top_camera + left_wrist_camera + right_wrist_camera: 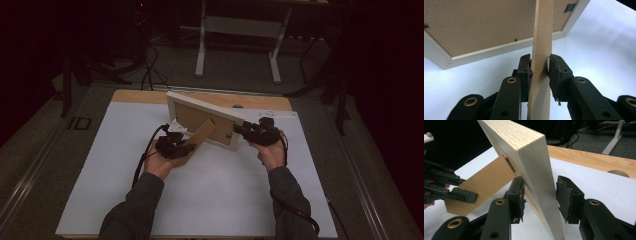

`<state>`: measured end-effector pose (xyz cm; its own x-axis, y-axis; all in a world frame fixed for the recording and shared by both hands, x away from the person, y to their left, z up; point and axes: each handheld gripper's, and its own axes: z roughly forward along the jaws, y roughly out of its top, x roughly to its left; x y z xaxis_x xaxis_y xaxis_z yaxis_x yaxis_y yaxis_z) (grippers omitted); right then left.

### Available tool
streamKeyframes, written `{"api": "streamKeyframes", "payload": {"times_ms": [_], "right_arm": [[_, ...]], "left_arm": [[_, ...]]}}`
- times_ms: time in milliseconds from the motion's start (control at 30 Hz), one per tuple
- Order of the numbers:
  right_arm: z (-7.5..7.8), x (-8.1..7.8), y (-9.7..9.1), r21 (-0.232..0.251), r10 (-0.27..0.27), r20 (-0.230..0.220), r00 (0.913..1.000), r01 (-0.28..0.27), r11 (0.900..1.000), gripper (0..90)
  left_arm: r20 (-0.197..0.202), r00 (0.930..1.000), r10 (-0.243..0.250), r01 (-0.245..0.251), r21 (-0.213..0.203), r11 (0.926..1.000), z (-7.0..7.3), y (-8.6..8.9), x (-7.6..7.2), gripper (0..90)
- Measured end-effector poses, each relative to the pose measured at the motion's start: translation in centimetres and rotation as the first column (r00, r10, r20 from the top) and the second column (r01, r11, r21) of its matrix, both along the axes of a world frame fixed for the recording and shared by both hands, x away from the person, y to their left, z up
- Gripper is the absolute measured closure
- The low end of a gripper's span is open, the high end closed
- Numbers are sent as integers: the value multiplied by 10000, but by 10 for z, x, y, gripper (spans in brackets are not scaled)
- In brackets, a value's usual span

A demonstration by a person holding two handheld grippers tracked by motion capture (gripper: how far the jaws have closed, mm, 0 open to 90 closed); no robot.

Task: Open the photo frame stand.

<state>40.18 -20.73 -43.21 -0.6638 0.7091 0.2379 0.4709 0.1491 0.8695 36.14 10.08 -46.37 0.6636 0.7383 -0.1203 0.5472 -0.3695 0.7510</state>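
table [210,200]: white sheet over a wooden top, bare apart from the work in hand.
picture frame [205,116]: pale wood, tipped on edge mid-table with its brown back toward the person, likely so the stand can be set.
easel stand [200,140]: brown board strut swung out from the frame's back.
left gripper [540,71]: jaws part closed, pinching the stand's edge to steer it.
right gripper [540,195]: jaws fairly wide, straddling the frame's side rail; one pad touches, the other stands just off, steadying rather than clamping.
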Motion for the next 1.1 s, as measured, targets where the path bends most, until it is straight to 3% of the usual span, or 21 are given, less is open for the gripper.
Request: {"api": "streamKeyframes", "payload": {"times_ms": [1100], "right_arm": [[4, -4, 2, -118, 165, 365, 9992, -161, 9998, 574]], "left_arm": [[-17, 9999, 118, -118, 2, 9999, -4, -6, -7, 736]]}}
